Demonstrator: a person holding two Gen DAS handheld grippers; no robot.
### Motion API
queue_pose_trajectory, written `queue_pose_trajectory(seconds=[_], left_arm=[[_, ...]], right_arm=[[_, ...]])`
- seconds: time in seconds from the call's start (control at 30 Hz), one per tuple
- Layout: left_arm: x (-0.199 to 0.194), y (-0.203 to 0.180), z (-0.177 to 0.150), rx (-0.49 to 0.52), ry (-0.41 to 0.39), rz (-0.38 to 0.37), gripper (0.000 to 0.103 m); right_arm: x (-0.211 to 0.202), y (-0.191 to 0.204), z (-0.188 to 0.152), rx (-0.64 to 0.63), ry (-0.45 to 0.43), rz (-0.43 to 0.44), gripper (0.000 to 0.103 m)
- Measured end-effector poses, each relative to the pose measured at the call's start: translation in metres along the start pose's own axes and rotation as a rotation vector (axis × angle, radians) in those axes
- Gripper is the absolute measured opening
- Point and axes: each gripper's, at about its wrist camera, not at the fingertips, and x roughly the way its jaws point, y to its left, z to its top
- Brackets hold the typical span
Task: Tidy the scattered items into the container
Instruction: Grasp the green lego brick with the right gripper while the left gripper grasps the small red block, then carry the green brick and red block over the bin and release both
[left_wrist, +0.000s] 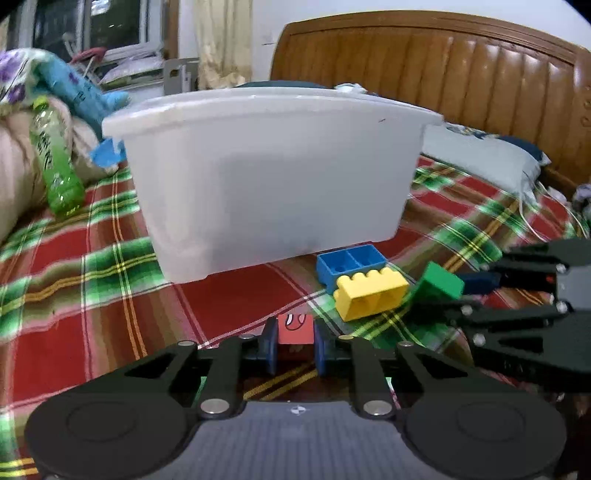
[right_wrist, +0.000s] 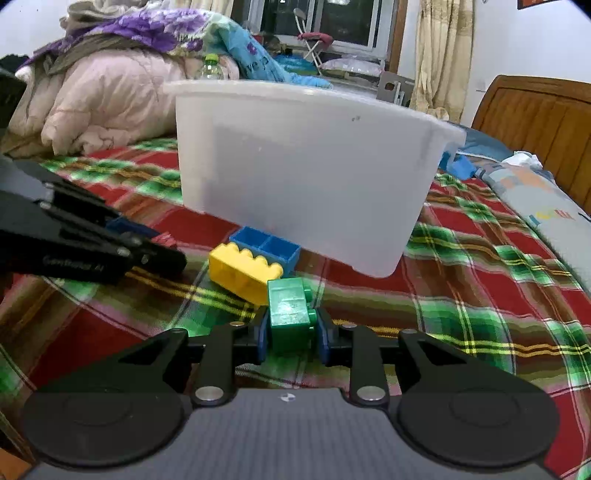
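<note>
On the bed with the red and green plaid blanket (left_wrist: 110, 295), a big translucent white container (left_wrist: 273, 177) sits pretty much dead centre, with loose toy bricks piled just in front of its near wall. Left gripper (left_wrist: 294, 345) has its jaws closed narrow around a small red block (left_wrist: 295, 328) with some kind of cartoon face printed on it, held low over the blanket and a bit short of the container. Right gripper (right_wrist: 292, 338) is clamped on a green brick (right_wrist: 290, 310), studs facing sideways, and that brick looks like it's touching the corner of the yellow brick (right_wrist: 243, 267) next to it, though the fisheye makes that hard to call for sure. Yellow one lies on its side on the blanket, right up against a blue brick (right_wrist: 267, 245) that's flipped open side up, showing its hollow compartments. Blue brick is just beside the container's base.

Off to the left of the container in the left wrist view there's a green plastic bottle (left_wrist: 55, 166) leaning on a heap of bedding (right_wrist: 107, 99). Wooden headboard (left_wrist: 443, 74) runs behind the container, with a pillow (left_wrist: 491, 158) at its foot.
</note>
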Motion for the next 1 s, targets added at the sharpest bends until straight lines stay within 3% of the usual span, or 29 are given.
queue_pose_trajectory(seconds=[0.27, 0.53, 0.83, 1.0], left_arm=[[-0.038, 0.000, 0.029, 0.018, -0.086, 0.016, 0.022], [-0.068, 0.018, 0.063, -0.088, -0.191, -0.019, 0.022], [-0.070, 0.038, 0.127, -0.100, -0.330, 0.010, 0.022], [-0.059, 0.047, 0.148, -0.118, -0.343, 0.017, 0.026]], right_arm=[[-0.015, -0.002, 0.021, 0.024, -0.040, -0.005, 0.028], [-0.034, -0.010, 0.056, 0.054, -0.123, -0.022, 0.028], [-0.036, -0.017, 0.120, 0.014, -0.267, -0.036, 0.028], [-0.023, -0.021, 0.148, -0.010, -0.305, -0.057, 0.028]])
